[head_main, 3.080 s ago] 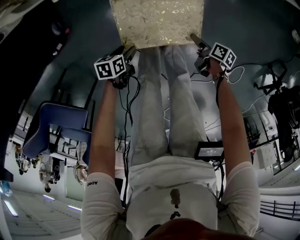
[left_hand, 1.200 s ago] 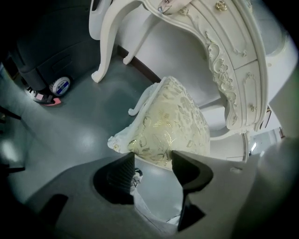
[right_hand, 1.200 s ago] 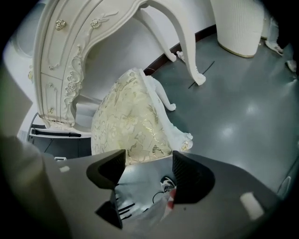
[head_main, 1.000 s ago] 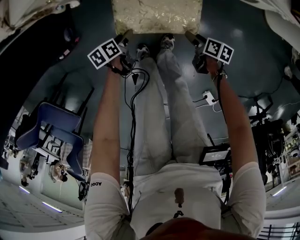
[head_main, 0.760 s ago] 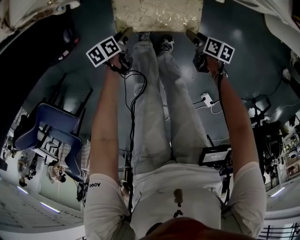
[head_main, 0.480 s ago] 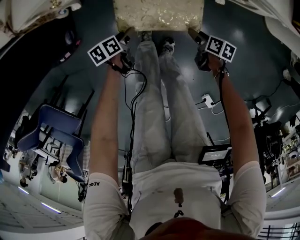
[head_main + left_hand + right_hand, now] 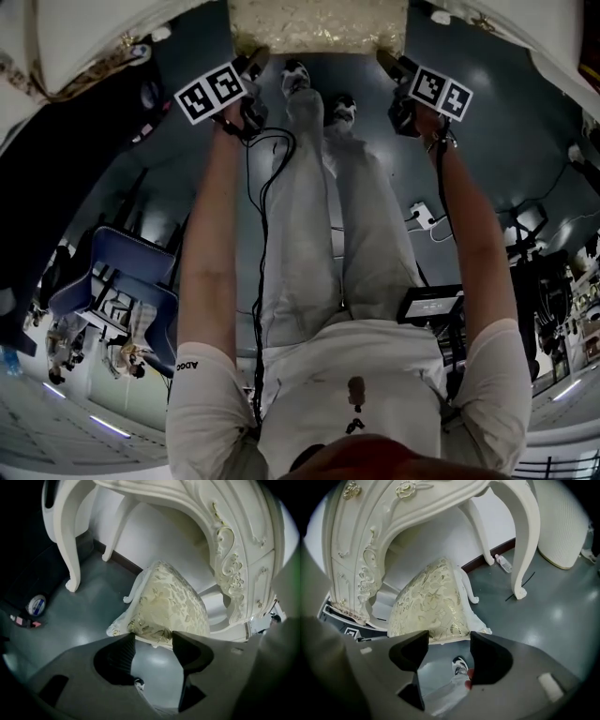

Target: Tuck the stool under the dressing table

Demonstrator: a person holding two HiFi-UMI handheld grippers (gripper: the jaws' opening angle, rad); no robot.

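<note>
The stool (image 7: 319,23), with a cream and gold brocade seat on white curved legs, stands at the top of the head view. It sits partly inside the knee arch of the white carved dressing table (image 7: 234,559) (image 7: 361,550). My left gripper (image 7: 248,66) (image 7: 153,641) is at the seat's near left corner and my right gripper (image 7: 384,61) (image 7: 449,641) at its near right corner. Both stand open, tips against the seat's near edge (image 7: 150,632) (image 7: 440,632), which is wider than the gap. The right jaws have just been closing slightly; only floor and a shoe show between them.
The table's curved legs (image 7: 65,541) (image 7: 527,536) flank the arch. A tape roll (image 7: 36,605) lies on the floor at the left, and a small bottle (image 7: 505,563) and a white ribbed bin (image 7: 567,531) at the right. A blue chair (image 7: 131,272) and floor cables (image 7: 422,214) are behind me.
The stool has slid toward the top of the head view, and the white table edges now show at both upper corners. Both grippers followed it, and the person's feet stepped forward.
</note>
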